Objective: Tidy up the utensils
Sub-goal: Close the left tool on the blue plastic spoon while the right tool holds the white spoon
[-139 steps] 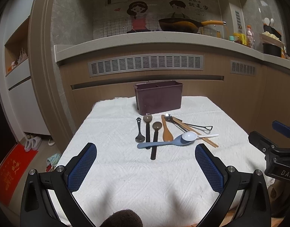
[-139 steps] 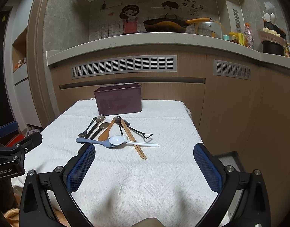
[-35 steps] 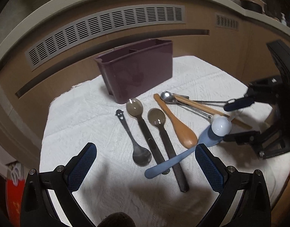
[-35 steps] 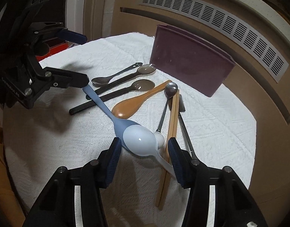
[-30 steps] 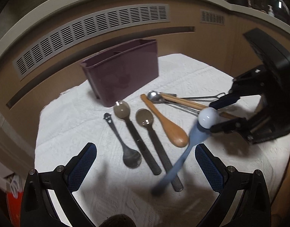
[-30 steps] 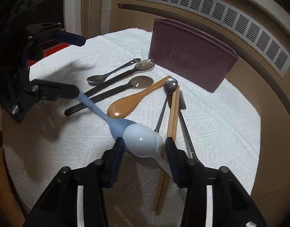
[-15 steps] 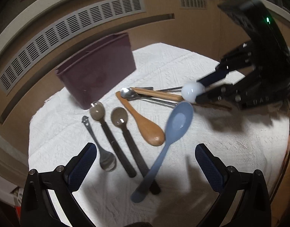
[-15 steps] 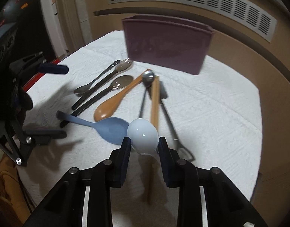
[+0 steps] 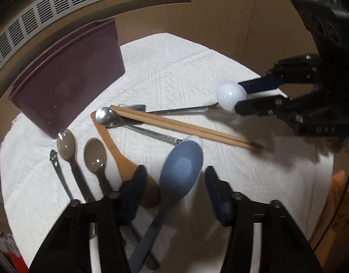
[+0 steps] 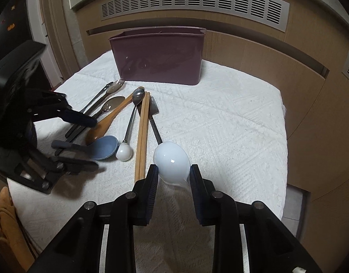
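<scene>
Right gripper (image 10: 171, 174): we see it pinching the white spoon (image 10: 171, 161) by the handle, the bowl sticking out ahead of the fingertips and lifted clear of the cloth.
Right gripper, from our left camera (image 9: 247, 95): off to our right, with the white spoon (image 9: 231, 96) at its tips.
Left gripper (image 9: 174, 183): we have it spread, a finger on each side of the blue spoon (image 9: 174, 183), neither pad visibly touching it.
Blue spoon: flat on the cloth, bowl pointing away from our left gripper, handle running back under it; from the right camera (image 10: 101, 148) it lies ahead and to the left.
Purple holder (image 10: 158, 56): straight ahead of our right gripper at the far edge of the cloth, upright; from the left camera (image 9: 67, 79) it stands ahead and to the left.
Chopsticks (image 10: 142, 134): a pair side by side, just left of our right gripper, running away toward the holder.
Wooden spoon (image 9: 124, 154): ahead-left of our left gripper, its bowl partly behind the left finger.
Dark spoons (image 9: 92, 159): two lie side by side further left, a thin metal one beyond them.
White cloth (image 10: 220, 125): under everything.
</scene>
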Demonstrator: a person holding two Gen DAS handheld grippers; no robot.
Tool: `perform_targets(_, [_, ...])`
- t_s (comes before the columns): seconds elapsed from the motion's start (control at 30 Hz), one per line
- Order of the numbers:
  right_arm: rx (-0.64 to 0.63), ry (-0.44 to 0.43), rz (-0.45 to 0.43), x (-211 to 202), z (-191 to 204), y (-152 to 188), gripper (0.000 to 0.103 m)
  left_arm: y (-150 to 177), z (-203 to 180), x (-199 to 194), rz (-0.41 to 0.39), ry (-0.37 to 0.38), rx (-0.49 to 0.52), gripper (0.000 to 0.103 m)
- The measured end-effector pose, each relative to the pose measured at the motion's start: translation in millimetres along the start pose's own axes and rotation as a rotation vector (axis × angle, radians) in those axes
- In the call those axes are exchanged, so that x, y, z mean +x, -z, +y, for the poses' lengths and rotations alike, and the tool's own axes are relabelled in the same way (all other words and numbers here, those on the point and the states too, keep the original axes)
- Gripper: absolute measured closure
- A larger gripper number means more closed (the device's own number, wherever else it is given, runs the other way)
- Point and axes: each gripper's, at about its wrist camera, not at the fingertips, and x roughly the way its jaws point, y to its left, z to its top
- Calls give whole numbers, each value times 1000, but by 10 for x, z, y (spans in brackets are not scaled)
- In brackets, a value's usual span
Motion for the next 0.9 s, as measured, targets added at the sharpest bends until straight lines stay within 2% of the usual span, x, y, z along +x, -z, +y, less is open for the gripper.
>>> perform_targets(0.1, [8,-32,-3,-6,-8,25,76,-79,1,38,6,54,-8,58])
perform_targets(0.23, [36,-76,10,28,-8,47,76,-132,-2,213,70,41,-20,58])
perform_targets(0.4, [33,-88,7,24,28,69,76,-129,-36,238,55,12,-32,62])
perform_targets(0.5, [-34,-85,0,-31,86,76,74,-99,-45,185,39,-41,-56,63])
perform_targets(0.7, [-288,-29,24,-45,278,92,73,-20,36,-124,-77,-115,-153,63])
perform_targets(0.77, [-346,-9,30,-21,302,85,73,26,87,-236,-114,-118,-193,63])
perform_targets(0.9, [-412,12,64,109,286,33,65,131,207,-379,-157,-102,-263,63])
